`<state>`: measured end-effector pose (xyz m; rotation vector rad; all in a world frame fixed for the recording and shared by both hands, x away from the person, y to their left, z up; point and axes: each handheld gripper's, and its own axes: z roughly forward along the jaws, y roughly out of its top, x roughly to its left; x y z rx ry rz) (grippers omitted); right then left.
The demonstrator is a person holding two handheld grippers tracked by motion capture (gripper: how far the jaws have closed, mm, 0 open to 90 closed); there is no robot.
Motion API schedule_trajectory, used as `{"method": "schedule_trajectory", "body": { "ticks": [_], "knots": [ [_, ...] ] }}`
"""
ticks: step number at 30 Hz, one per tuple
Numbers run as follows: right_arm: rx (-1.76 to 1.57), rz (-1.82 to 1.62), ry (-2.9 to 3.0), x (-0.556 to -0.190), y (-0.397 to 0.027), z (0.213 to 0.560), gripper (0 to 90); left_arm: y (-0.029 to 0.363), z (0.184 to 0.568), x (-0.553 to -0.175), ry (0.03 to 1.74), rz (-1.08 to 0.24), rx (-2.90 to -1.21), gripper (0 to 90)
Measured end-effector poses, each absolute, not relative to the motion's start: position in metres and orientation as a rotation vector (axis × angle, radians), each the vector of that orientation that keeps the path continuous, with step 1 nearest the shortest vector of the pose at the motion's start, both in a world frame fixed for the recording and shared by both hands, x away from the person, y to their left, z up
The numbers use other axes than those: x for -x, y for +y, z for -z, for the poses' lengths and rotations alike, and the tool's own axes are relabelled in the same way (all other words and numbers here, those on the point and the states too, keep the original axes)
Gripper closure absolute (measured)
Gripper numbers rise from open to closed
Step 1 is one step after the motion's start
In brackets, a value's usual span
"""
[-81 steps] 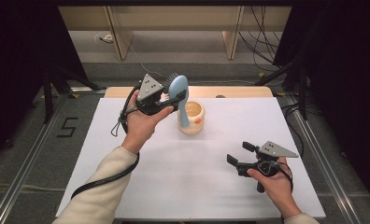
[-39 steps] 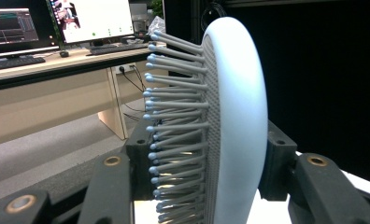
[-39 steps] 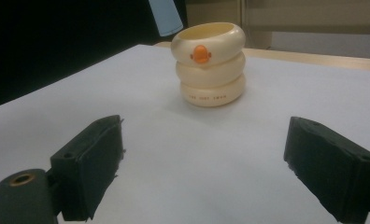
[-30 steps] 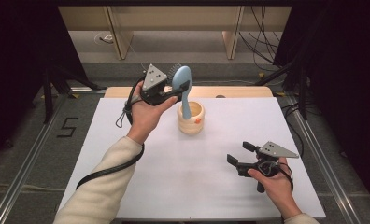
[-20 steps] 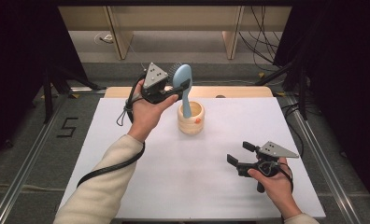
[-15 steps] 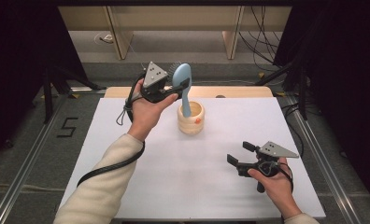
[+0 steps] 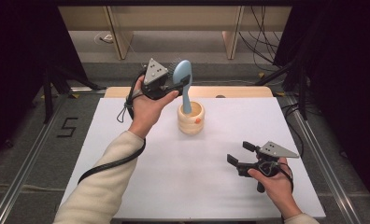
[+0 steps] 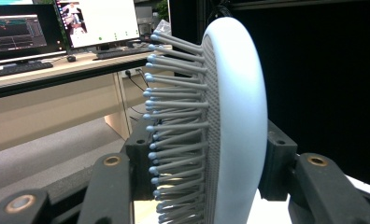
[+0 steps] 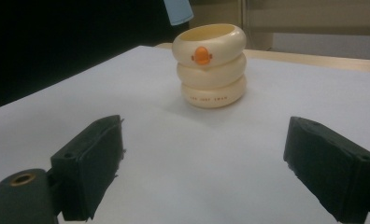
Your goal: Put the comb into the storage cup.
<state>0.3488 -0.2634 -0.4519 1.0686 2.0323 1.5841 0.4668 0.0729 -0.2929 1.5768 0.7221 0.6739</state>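
A pale blue plastic hairbrush with grey bristles (image 7: 182, 74) is being gripped by the left gripper (image 7: 174, 86), clamped across the head, handle hanging down into a cream ribbed ring-stacked holder with an orange dot (image 7: 191, 118). The holder is standing at the far middle of the white worktop (image 7: 127, 154). The right gripper (image 7: 239, 156) is being held at the near right, jaws spread wide, nothing between them, well apart from the holder.

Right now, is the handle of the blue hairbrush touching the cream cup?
Apart. In the right gripper view the handle tip of the hairbrush hangs above the cup rim, with a dark gap between them.
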Motion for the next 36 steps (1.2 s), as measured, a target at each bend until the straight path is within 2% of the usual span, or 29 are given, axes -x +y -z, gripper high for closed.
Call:
{"method": "schedule_trajectory", "body": {
  "ticks": [36],
  "knots": [
    [-1.062,-1.589,2.036,-0.350,-0.263,0.453,13.0,0.066,0.295,-0.482,0.738,-0.689,-1.587,49.6]
  ]
}}
